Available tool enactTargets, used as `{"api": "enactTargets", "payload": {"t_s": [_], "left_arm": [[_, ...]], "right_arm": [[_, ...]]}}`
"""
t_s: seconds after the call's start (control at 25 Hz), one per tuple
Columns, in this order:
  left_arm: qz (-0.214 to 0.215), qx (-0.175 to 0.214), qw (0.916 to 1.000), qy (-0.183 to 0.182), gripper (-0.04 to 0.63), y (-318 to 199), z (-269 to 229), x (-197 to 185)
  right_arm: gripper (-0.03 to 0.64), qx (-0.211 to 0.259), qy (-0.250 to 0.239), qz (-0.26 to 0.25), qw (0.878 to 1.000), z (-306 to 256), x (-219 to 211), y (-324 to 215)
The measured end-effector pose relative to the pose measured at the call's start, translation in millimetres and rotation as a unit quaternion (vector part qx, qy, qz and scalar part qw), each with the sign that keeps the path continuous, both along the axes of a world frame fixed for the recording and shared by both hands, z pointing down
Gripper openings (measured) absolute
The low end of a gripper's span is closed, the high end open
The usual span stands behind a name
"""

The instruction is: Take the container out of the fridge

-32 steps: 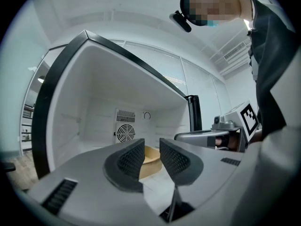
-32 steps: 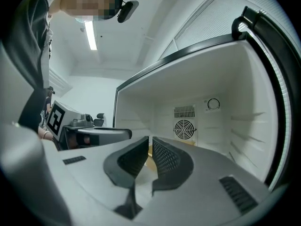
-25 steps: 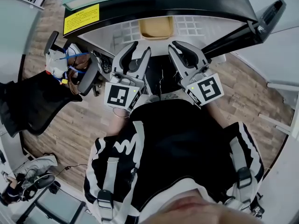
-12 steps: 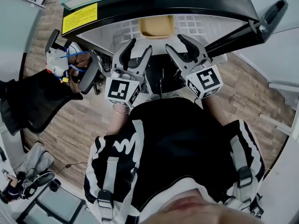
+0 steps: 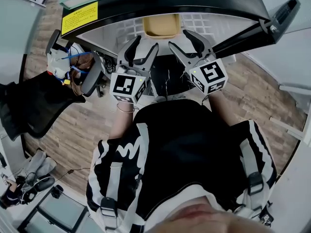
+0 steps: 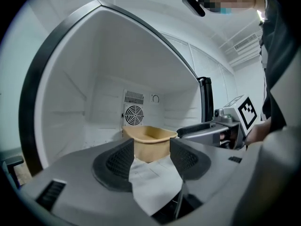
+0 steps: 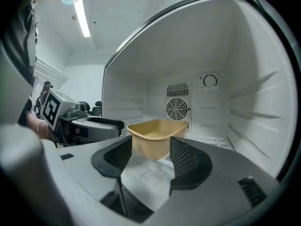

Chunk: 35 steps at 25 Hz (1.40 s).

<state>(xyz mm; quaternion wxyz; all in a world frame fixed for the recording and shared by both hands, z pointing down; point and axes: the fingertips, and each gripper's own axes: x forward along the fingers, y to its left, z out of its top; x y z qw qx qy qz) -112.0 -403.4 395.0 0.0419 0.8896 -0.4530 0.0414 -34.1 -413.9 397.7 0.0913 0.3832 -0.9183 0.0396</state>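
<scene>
One tan container (image 5: 162, 27) (fridge shelf (image 5: 197, 22)), office chair (image 5: 39, 106) beside

A light wood-plank floor (image 5: 82, 125) spreads below; at the left stands a black fabric office chair (image 5: 34, 106) with padded black armrests (image 5: 92, 79); a white bundle with blue cables (image 5: 63, 64) shows between those armrests; a black top with white stripes (image 5: 184, 144) fills the lower middle, crossed by grey buckled straps (image 5: 112, 178); a long lit ceiling tube (image 7: 84, 18) glows overhead; a slatted ceiling vent (image 6: 244, 44) sits above white wall panels (image 6: 211, 74).
</scene>
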Motion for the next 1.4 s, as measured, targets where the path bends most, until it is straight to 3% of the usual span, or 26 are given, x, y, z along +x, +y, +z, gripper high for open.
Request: {"api": "enactTargets", "payload": {"t_s": [0.52,1.4], "left_arm": [[-0.001,-0.033,0.9989,-0.033,0.244,-14,24,2],[0.014,-0.030,0.9993,-0.017,0.258,-30,26,15]], "right_arm": [[0.252,-0.004,0.028,-0.012,1.000,17,-4,-13],[0.253,-0.031,0.002,-0.015,0.999,27,-13,-23]]}}
